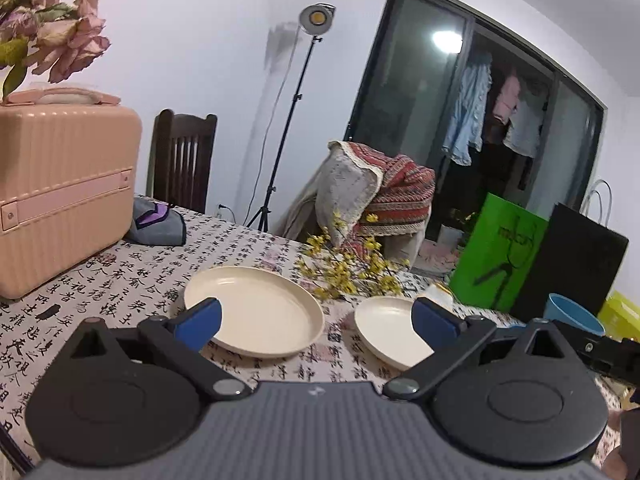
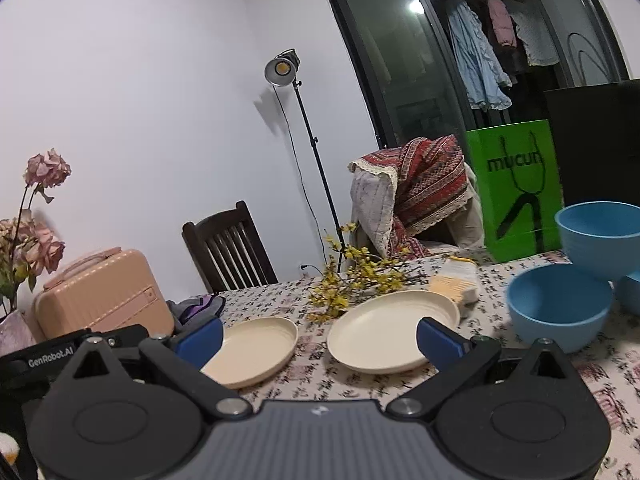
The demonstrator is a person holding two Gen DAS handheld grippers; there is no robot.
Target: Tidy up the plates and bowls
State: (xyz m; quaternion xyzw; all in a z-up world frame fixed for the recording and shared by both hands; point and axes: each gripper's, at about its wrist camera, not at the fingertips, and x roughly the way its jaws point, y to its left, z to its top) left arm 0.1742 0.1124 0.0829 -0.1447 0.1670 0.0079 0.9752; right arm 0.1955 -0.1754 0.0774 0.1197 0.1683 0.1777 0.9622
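Note:
Two cream plates lie side by side on the calligraphy-print tablecloth: the left plate [image 1: 256, 308] [image 2: 256, 348] and the right plate [image 1: 390, 328] [image 2: 392, 330]. Blue bowls stand to the right: one low [image 2: 560, 308], one raised behind it [image 2: 604, 236], and the edge of a third [image 2: 628, 292]. The left wrist view shows just one blue bowl [image 1: 572, 314]. My left gripper [image 1: 318, 322] is open, hovering near the plates, one blue pad over each. Nothing is between the fingers of my open right gripper [image 2: 320, 342], which spans the same two plates.
A pink case [image 1: 60, 196] and dried pink flowers [image 2: 44, 216] stand at the left. A yellow flower sprig [image 2: 356, 280] lies behind the plates beside a yellow-white packet [image 2: 456, 284]. A green bag [image 2: 516, 188], a black bag [image 1: 576, 256] and dark chairs [image 2: 228, 244] are beyond.

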